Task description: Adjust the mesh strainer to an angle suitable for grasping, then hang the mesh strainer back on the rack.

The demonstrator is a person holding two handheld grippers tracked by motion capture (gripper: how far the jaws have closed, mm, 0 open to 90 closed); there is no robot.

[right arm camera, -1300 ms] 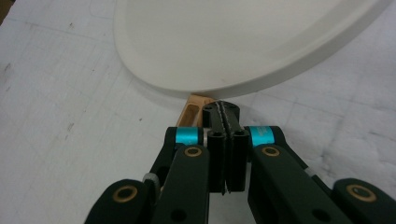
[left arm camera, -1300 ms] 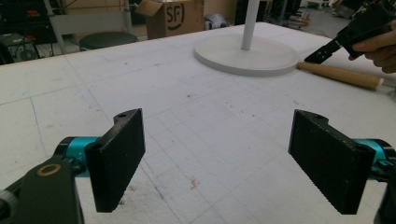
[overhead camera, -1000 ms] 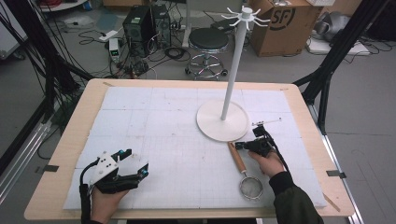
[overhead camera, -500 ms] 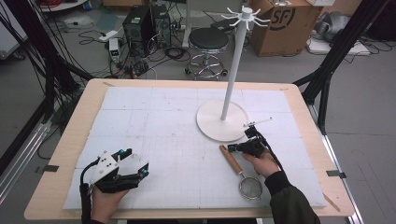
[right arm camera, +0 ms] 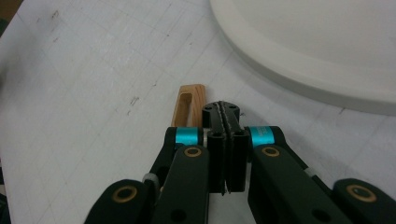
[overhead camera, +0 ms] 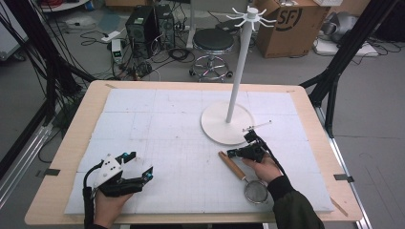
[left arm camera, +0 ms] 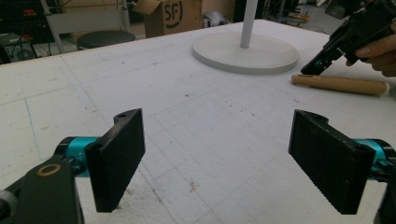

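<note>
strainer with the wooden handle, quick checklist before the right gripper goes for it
1. Small metal mesh strainer with wooden handle lies flat on the white mat: ok.
2. Right gripper open enough to take the handle: not ok, the fingers are shut together with nothing between them.
3. Right gripper lined up with the handle: not ok, its tip sits just beside the slotted handle end.
4. White round base of the hanger stand apart from the handle: ok.
5. Left gripper out of the way: ok, it is open at the near left of the mat.

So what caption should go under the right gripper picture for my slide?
Shut right gripper hovering beside the strainer's wooden handle, near the white stand base.
</note>
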